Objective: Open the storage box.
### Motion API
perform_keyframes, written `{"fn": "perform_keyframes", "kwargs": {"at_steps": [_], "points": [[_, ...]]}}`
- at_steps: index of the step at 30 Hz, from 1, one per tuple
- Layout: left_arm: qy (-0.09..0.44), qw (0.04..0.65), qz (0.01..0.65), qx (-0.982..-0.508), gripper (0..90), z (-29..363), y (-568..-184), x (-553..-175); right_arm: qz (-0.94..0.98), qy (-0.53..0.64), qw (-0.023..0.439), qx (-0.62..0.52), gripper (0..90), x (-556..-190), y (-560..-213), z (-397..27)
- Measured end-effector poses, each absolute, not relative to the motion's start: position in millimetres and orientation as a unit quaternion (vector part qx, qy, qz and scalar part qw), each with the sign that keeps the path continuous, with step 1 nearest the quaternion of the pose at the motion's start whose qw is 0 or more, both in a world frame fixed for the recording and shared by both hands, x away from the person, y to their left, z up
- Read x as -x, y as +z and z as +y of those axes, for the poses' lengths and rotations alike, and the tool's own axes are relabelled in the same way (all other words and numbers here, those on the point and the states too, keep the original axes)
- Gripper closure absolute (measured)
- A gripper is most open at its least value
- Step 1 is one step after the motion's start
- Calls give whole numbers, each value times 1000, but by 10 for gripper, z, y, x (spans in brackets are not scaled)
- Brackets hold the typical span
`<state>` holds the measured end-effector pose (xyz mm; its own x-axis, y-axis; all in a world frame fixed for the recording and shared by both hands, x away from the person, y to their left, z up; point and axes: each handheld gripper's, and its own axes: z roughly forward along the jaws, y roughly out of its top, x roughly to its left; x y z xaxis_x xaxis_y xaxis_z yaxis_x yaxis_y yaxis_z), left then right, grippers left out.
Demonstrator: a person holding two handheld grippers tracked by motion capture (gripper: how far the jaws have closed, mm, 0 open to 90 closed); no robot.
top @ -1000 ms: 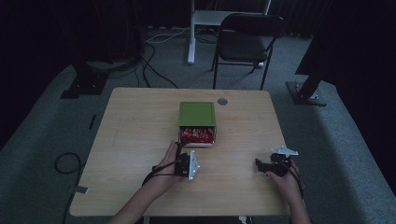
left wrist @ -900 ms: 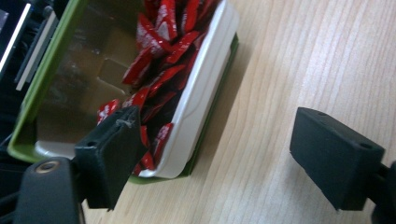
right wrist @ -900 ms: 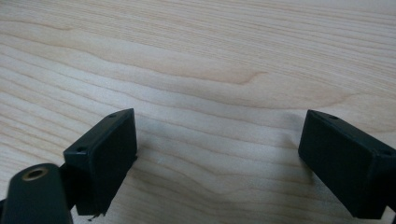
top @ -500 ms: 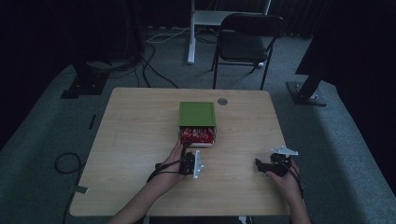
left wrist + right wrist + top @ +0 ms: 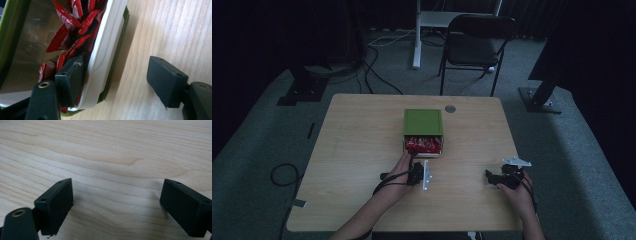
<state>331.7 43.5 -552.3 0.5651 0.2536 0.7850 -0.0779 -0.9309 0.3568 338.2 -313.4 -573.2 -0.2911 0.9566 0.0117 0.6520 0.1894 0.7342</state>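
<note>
A green box (image 5: 423,122) stands mid-table with its white drawer (image 5: 426,153) pulled out toward me, packed with red packets (image 5: 424,145). My left gripper (image 5: 415,161) is at the drawer's front. In the left gripper view the green box (image 5: 12,30) frames the red packets (image 5: 72,22). The left gripper (image 5: 115,67) straddles the drawer's white front wall (image 5: 105,50): one finger (image 5: 68,82) is inside against the packets, the other finger (image 5: 166,80) stands apart over the table. Its jaws have just been closing. My right gripper (image 5: 490,177) rests open at the near right, and in its own view the right gripper (image 5: 117,195) has bare wood between its fingers.
A round grey grommet (image 5: 450,108) sits in the table (image 5: 362,150) behind the box. Beyond the far edge stand a folding chair (image 5: 477,45) and a white desk leg (image 5: 417,35). Cables (image 5: 377,65) and stand bases lie on the carpet.
My left gripper has edged a little forward toward the drawer and its jaws have narrowed around the front wall. The right hand has kept still.
</note>
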Motion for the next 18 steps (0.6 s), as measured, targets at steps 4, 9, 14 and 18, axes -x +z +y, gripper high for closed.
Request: {"fn": "perform_keyframes", "kwargs": {"at_steps": [4,9,14,18], "points": [[486,163,34,-858,404,425,-5552,-3316,735,325,234,-547,109,-3382,-5732,-3134],[506,146,14,-850,425,416,-5594,-3319,735,325,234,-548,109,-3382,-5732,-3133],[525,135,9,-840,489,395,-5622,-3323,734,325,234,-548,109,-3383,-5732,-3133],[539,132,6,-832,568,400,-5627,-3332,734,325,234,-548,110,-3383,-5731,-3132]]}}
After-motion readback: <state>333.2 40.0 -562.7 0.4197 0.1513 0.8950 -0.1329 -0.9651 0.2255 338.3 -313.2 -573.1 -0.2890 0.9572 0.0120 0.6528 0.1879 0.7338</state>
